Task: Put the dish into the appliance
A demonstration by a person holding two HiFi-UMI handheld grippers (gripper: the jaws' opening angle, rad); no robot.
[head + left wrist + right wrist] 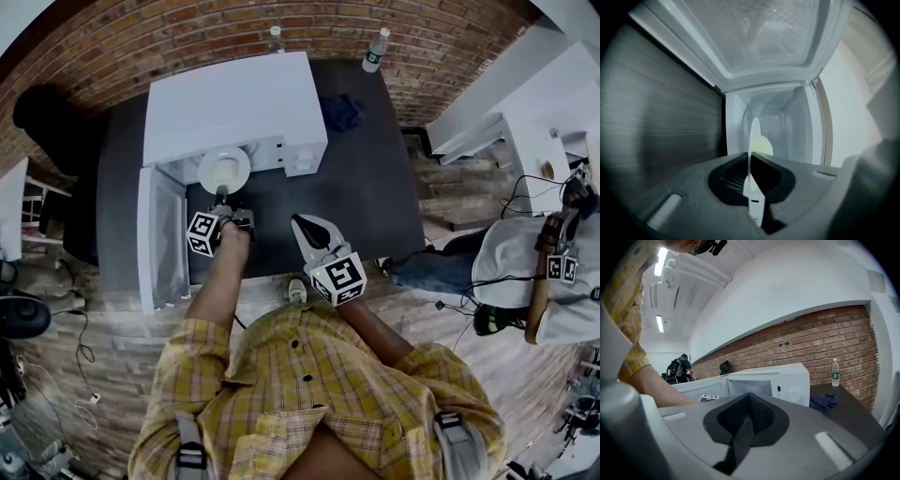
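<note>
A white microwave (234,103) stands on the dark table (366,197) with its door (159,234) swung open to the left. My left gripper (222,194) is shut on the rim of a white dish (225,169), held on edge at the oven's mouth. In the left gripper view the dish (753,140) stands edge-on between the closed jaws of the left gripper (751,164), with the white cavity (787,122) straight ahead and the door (773,33) above. My right gripper (300,223) hangs shut and empty over the table's front part; in its own view the right gripper (749,397) faces the microwave (787,380).
A blue cloth (342,111) lies on the table right of the microwave. Two water bottles (375,49) (276,37) stand at the back by the brick wall. A second person (525,272) sits at the right, off the table.
</note>
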